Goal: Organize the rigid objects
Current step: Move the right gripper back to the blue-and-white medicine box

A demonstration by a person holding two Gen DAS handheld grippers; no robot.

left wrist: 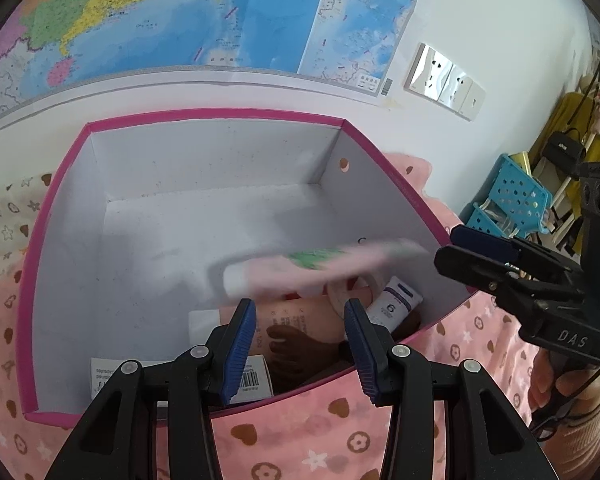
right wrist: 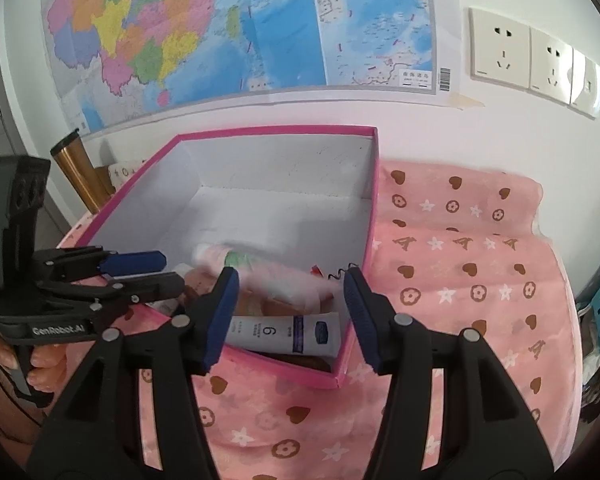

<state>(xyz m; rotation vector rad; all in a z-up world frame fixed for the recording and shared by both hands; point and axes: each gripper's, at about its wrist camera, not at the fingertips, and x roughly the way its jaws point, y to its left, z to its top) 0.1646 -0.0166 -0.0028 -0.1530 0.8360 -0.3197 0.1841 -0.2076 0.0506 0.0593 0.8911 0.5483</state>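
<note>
A pink-rimmed box (left wrist: 196, 114) with white inside walls stands on a pink patterned cloth (right wrist: 460, 280). A pink tube with a green label (left wrist: 320, 266) shows blurred above the box's near corner, also in the right wrist view as the pink tube (right wrist: 260, 270). Under it lie a white tube with a purple label (right wrist: 284, 332), a peach tube (left wrist: 296, 320) and a white carton with a barcode (left wrist: 252, 380). My right gripper (right wrist: 290, 316) stands open over that corner, its pads off the tube. My left gripper (left wrist: 300, 352) is open over the box's near wall, nothing between its fingers.
A map and wall sockets (right wrist: 532, 60) are behind the box. A blue perforated basket (left wrist: 516, 196) stands at the right, a gold-coloured cylinder (right wrist: 76, 168) at the left of the box. The far half of the box floor is bare.
</note>
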